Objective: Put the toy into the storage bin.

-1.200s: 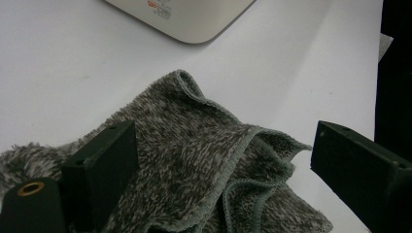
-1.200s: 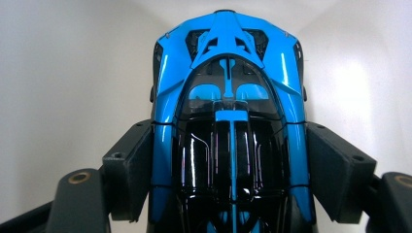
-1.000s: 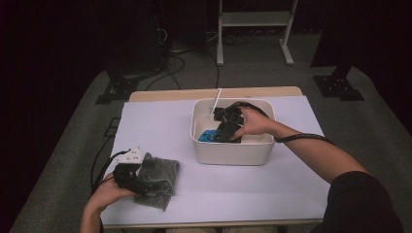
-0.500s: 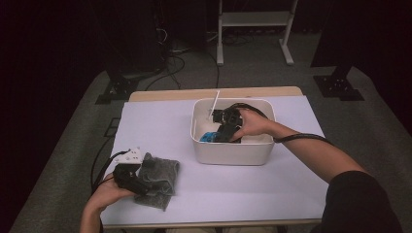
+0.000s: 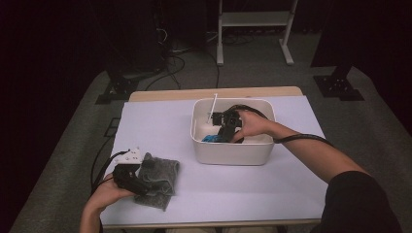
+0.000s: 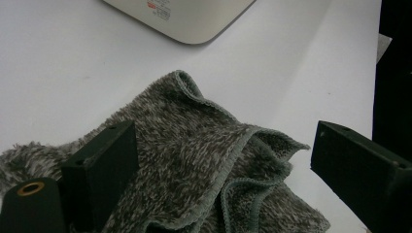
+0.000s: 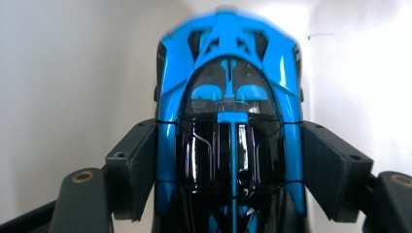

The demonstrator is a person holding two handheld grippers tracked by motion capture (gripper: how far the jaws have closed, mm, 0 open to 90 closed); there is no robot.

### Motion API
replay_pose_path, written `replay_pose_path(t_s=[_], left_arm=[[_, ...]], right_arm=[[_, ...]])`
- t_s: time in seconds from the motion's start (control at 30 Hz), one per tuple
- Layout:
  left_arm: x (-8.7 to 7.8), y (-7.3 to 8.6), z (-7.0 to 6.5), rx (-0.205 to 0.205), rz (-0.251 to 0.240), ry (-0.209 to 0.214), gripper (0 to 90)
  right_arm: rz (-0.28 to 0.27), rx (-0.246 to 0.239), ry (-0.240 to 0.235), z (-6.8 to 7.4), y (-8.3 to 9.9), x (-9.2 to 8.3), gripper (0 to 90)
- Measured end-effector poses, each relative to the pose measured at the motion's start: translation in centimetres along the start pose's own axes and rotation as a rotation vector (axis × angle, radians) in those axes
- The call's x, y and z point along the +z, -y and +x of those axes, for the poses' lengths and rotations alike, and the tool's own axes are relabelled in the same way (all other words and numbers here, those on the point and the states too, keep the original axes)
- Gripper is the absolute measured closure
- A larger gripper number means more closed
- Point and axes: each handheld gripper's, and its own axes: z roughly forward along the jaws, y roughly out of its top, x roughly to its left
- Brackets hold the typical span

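A: Two grippers in play. Right gripper (image 5: 224, 130) is down inside the white tub (image 5: 233, 153), mid-table toward the far side. Its own view has the blue toy car (image 7: 228, 121) sitting between the jaws, pads hard against both of its sides. Gripping it.

B: Jaws just been closing a bit there?

A: Yes, a small squeeze, car between them. In the high view the car is a blue patch (image 5: 212, 138) at the left end of the tub, low by the near wall.

B: Left one?

A: Left gripper (image 5: 138, 180) is at the near left of the table, on the grey towel (image 5: 160, 177). In its own view the jaws stand wide apart. One jaw rests on the towel's (image 6: 204, 155) pile, the other hangs over bare white table cover (image 6: 73, 73) past the folded hem. Nothing pinched, fingers open.

B: Towel state?

A: Crumpled, folded over itself, lying flat on the cover, well apart from the tub. Tub corner (image 6: 194, 22) shows at the top of the left gripper view.

B: Anything else in the tub?

A: A thin white stick (image 5: 213, 108) leaning on the far left rim. Can't tell what it is.
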Motion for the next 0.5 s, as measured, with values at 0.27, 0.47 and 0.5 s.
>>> replay_pose_path(t_s=[0.27,0.47,0.5], left_arm=[[-0.2,0.1,0.0,-0.004,-0.004,-0.006,9.1],[-0.1,0.1,0.0,-0.004,-0.001,-0.002,9.1],[-0.1,0.1,-0.1,-0.002,0.001,-0.002,9.1]], right_arm=[[0.074,-0.011,0.003,0.2,-0.3,1.1,25.8],[0.026,0.005,0.014,0.1,-0.4,-0.1,20.1],[0.027,0.008,0.011,0.0,-0.4,-0.2,20.2]])
